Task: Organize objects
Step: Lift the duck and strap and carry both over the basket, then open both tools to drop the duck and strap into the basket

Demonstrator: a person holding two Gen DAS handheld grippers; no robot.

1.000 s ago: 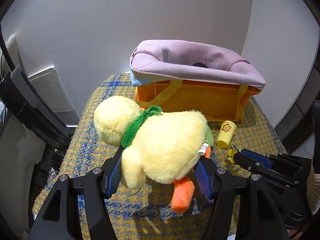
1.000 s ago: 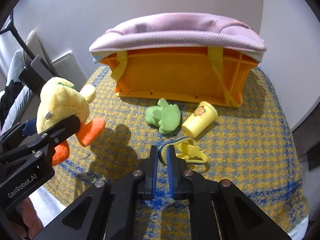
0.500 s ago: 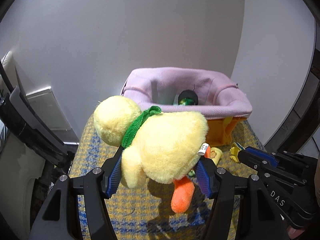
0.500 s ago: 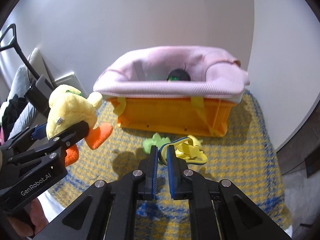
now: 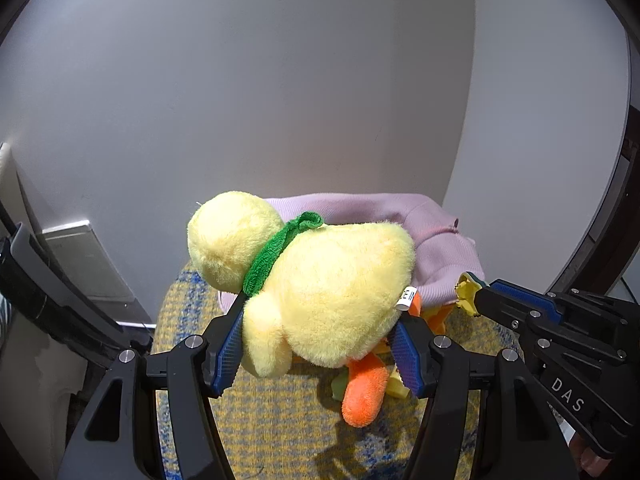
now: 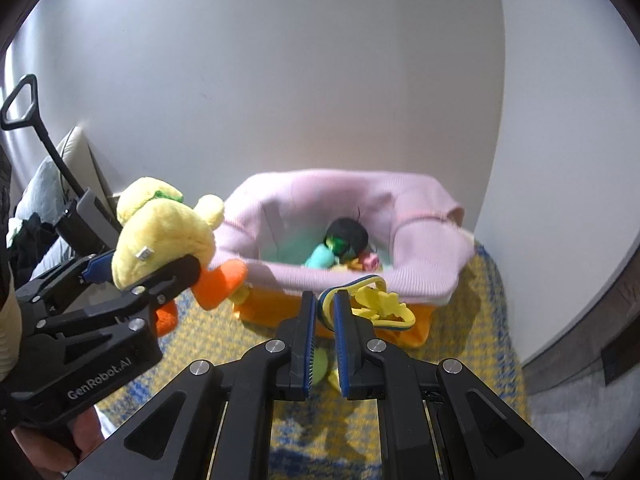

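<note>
Left tool (image 5: 320, 344) pinching plush duck (image 5: 320, 292); right tool (image 6: 326, 340) pinching yellow toy (image 6: 376, 304) above basket (image 6: 420, 280) front rim. Risk: thin-edge grip slips, toy falls outside basket.

Quick count: two tools, the left tool (image 5: 320, 340) and the right tool (image 6: 323, 312). One plush duck (image 5: 320, 292), with two orange feet and one green scarf. One yellow toy with a blue band (image 6: 376, 304). One orange basket (image 6: 420, 320) with one pink cloth liner (image 6: 420, 240). Inside it maybe four or five small toys (image 6: 340, 248), too jumbled and blurry to count properly. One yellow-blue checked cloth (image 6: 492, 320) underneath.
</note>
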